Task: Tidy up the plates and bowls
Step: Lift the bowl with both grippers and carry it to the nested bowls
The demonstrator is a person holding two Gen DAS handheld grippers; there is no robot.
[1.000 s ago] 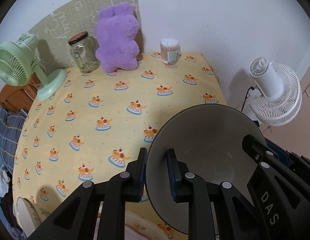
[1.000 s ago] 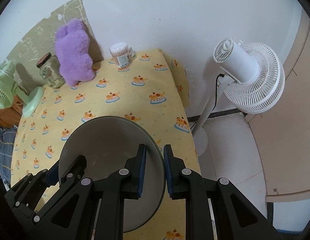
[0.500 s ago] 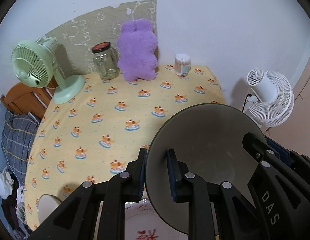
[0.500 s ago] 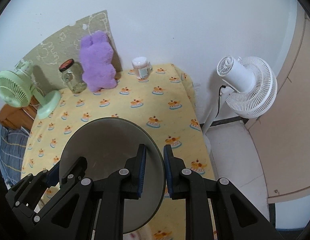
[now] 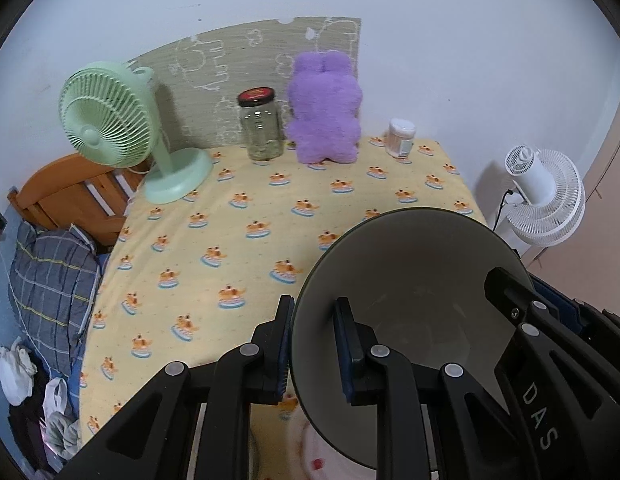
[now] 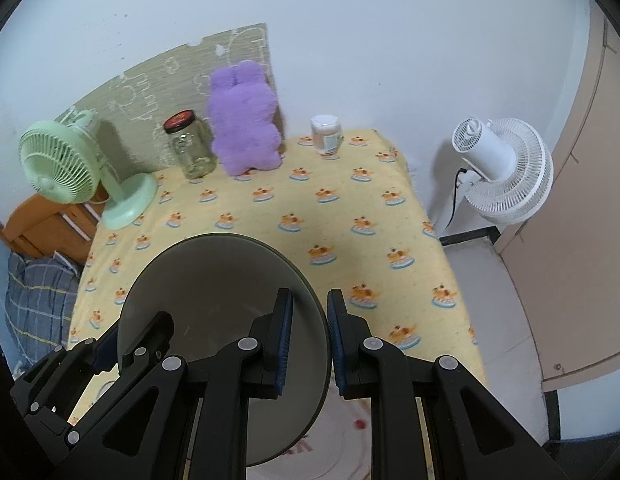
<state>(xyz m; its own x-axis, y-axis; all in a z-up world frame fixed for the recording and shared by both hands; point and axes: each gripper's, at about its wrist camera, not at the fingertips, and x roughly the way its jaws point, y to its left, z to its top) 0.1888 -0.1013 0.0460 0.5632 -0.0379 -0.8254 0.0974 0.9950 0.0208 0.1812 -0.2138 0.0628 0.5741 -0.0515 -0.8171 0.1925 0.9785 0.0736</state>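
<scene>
A large grey bowl [image 5: 414, 264] hangs above the yellow patterned tablecloth [image 5: 237, 240], carried between both grippers. My left gripper [image 5: 313, 308] is shut on its left rim, one finger inside and one outside. My right gripper [image 6: 310, 300] is shut on the opposite rim of the bowl [image 6: 213, 276]. Each gripper shows in the other's view: the right gripper [image 5: 524, 284] at the bowl's far side, the left gripper [image 6: 129, 338] at lower left. Under the bowl, at the near edge, a white plate [image 6: 350, 432] with red marks lies partly hidden.
Along the back wall stand a green desk fan [image 5: 109, 120], a glass jar with a red lid [image 5: 261, 128], a purple plush toy [image 5: 326, 108] and a small white container [image 5: 400, 138]. A white floor fan [image 6: 506, 168] stands right of the table; a plaid pillow [image 5: 49, 280] lies left.
Both grippers, still shut on the bowl, have drawn back from the wall and risen. The back-wall objects look farther off, and the white plate has come into view below.
</scene>
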